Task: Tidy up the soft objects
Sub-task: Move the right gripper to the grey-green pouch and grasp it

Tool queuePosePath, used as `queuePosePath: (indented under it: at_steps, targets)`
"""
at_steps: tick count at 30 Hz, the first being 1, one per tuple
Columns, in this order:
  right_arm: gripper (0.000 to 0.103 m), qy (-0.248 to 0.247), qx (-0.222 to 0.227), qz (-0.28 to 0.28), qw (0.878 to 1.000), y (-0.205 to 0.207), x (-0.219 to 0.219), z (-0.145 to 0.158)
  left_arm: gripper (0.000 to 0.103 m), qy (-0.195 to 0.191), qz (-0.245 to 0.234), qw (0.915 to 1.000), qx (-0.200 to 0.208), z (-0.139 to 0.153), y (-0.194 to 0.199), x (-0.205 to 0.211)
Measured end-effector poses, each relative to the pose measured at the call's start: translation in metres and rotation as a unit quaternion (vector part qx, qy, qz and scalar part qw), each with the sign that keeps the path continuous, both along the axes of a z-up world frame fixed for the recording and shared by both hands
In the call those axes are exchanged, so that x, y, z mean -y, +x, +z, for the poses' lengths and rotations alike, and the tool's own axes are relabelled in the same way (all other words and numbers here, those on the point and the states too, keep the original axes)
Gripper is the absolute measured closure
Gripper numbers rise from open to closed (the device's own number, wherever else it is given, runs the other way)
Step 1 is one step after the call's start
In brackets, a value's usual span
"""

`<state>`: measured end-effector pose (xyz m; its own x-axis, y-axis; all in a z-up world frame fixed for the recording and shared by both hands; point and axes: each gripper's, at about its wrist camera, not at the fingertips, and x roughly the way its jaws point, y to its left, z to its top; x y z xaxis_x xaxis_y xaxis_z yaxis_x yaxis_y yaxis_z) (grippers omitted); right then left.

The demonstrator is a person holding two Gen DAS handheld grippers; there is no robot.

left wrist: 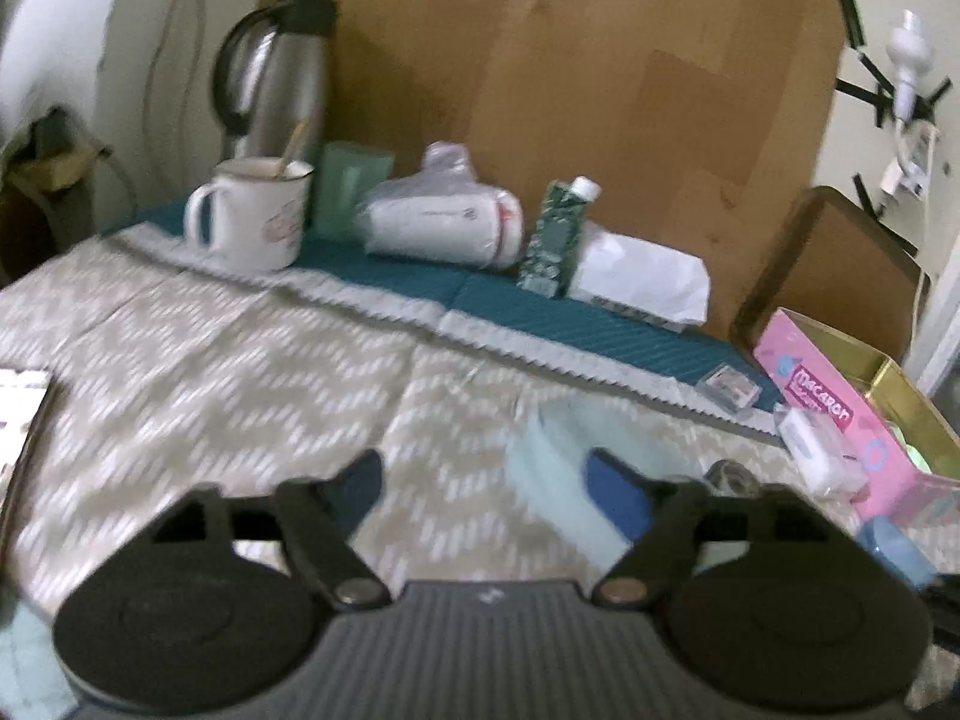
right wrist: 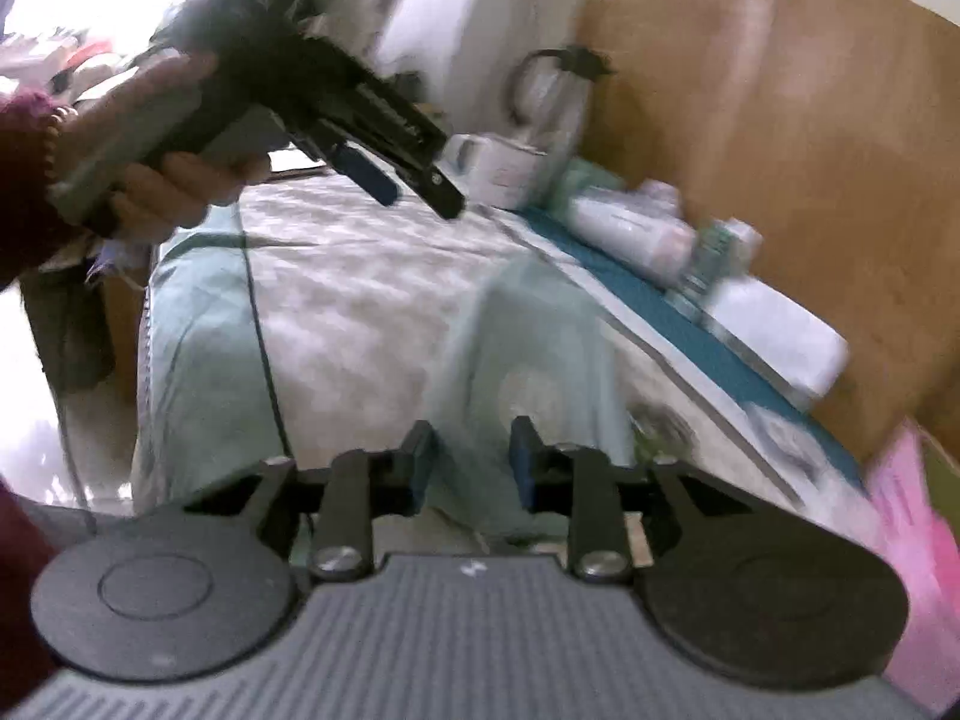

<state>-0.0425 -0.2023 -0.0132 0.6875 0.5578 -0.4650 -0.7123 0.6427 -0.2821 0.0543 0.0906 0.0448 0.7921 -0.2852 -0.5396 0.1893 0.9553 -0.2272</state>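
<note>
We are gripping the pale green cloth (right wrist: 528,360) at lower centre with our right gripper (right wrist: 471,459), our left gripper (left wrist: 486,480) hanging spread and empty, judging that folding it comes next.

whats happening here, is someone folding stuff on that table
A person works over a patterned tablecloth with a claw in each hand. The right claw is closed on a pale green cloth, lifting it off the table. The left claw hangs open above the table, holding nothing. Both views are blurred by motion.
</note>
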Motion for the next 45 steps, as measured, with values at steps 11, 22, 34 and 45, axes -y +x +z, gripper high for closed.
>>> queuePosePath:
  at_steps: [11,22,34,45]
  targets:
    - [0.061,0.123,-0.098,-0.073,0.985,-0.03,0.039,0.001,0.02,0.019,-0.031,0.9991,-0.019,-0.011,0.044,0.044]
    - [0.029,0.132,-0.121,-0.151,0.972,0.01,0.037,-0.014,0.055,0.039,-0.048,0.9975,-0.035,-0.03,0.035,0.059]
    - [0.034,0.122,-0.111,-0.078,0.983,0.009,-0.004,-0.01,0.062,0.029,-0.005,0.9987,-0.043,-0.02,-0.037,0.023]
    - [0.036,0.155,-0.095,-0.135,0.974,-0.013,0.061,-0.002,0.024,0.051,-0.06,0.9964,-0.031,-0.003,-0.022,0.08]
